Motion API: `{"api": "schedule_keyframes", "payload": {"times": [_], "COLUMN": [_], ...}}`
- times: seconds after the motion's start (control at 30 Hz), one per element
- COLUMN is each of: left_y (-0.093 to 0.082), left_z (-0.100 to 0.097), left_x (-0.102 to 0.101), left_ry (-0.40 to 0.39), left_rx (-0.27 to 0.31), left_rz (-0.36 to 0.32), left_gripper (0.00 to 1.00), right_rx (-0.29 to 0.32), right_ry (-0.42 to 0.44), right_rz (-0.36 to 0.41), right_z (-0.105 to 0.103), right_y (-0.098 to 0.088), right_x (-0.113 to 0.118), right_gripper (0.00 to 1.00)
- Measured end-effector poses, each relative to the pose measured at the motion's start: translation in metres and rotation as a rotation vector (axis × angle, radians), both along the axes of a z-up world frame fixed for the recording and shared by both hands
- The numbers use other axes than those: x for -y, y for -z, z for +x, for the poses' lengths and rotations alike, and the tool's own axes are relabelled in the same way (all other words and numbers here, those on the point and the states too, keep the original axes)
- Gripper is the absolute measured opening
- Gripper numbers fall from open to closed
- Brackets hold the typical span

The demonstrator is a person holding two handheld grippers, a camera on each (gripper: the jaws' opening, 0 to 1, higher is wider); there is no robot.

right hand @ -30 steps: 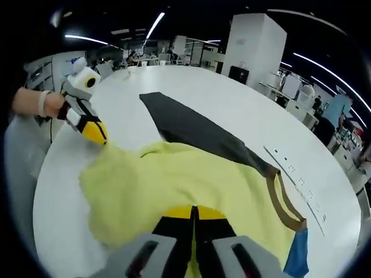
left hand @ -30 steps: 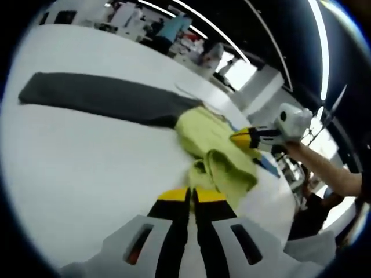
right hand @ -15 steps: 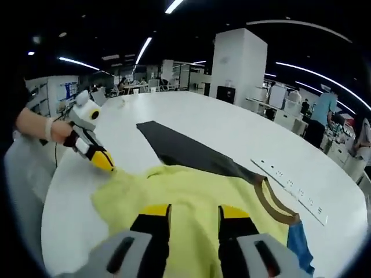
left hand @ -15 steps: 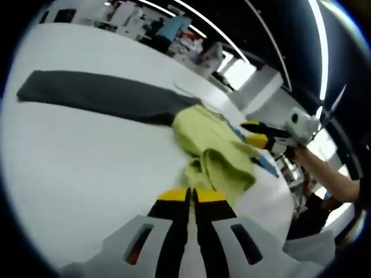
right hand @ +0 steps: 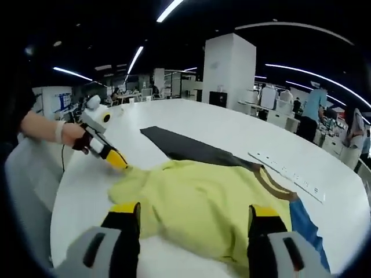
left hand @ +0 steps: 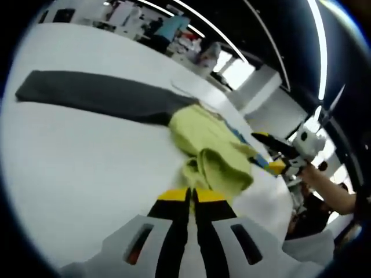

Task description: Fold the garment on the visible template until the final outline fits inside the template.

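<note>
Shirt (right hand: 203,202), yellow-green with a brown collar, lies crumpled on the white table (left hand: 75,168), overlapping one end of the dark template strip (left hand: 98,95). My left gripper (left hand: 193,196) is clenched on the shirt's edge. My right gripper (right hand: 191,209) is released, jaws spread wide above the cloth.

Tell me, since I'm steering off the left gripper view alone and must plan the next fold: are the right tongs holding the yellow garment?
Observer: No. In the right gripper view the right tongs are wide open over the yellow garment, gripping nothing.
Operator: Where is the collar?
Observer: The brown collar lies at the end of the garment away from the left tongs, near the right jaw.
</note>
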State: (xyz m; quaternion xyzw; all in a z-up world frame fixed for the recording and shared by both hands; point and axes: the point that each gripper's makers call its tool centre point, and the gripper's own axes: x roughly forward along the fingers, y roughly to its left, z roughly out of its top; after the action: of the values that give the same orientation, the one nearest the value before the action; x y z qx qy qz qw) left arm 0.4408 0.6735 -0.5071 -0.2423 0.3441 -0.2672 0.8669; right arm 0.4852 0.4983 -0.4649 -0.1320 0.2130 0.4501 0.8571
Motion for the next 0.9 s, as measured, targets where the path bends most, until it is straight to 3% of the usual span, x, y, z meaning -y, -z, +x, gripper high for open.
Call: {"api": "schedule_keyframes", "payload": {"times": [0.2,0.37,0.4,0.5,0.6,0.9], "left_y": [-0.002,-0.003,-0.003,-0.003,-0.004,-0.003], "left_z": [-0.002,-0.003,-0.004,-0.004,-0.004,-0.003], "left_x": [0.002,0.004,0.004,0.005,0.005,0.005], "left_ry": [0.001,0.004,0.005,0.005,0.005,0.005], "left_rx": [0.001,0.001,0.001,0.000,0.001,-0.002], "left_rz": [-0.005,-0.008,-0.009,-0.009,-0.012,-0.013], "left_gripper": [0.00,0.00,0.00,0.00,0.00,0.00], "right_rx": [0.002,-0.013,-0.018,-0.039,-0.064,-0.102], "right_ry": [0.057,0.075,0.078,0.066,0.074,0.050], "right_rz": [-0.014,0.008,-0.004,-0.010,0.017,-0.016], "right_z": [-0.003,-0.013,-0.015,-0.026,-0.035,-0.055], "right_y": [0.005,0.006,0.008,0.013,0.015,0.031], "right_x": [0.013,0.015,0.016,0.013,0.007,-0.007], "right_gripper": [0.99,0.99,0.98,0.79,0.77,0.45]}}
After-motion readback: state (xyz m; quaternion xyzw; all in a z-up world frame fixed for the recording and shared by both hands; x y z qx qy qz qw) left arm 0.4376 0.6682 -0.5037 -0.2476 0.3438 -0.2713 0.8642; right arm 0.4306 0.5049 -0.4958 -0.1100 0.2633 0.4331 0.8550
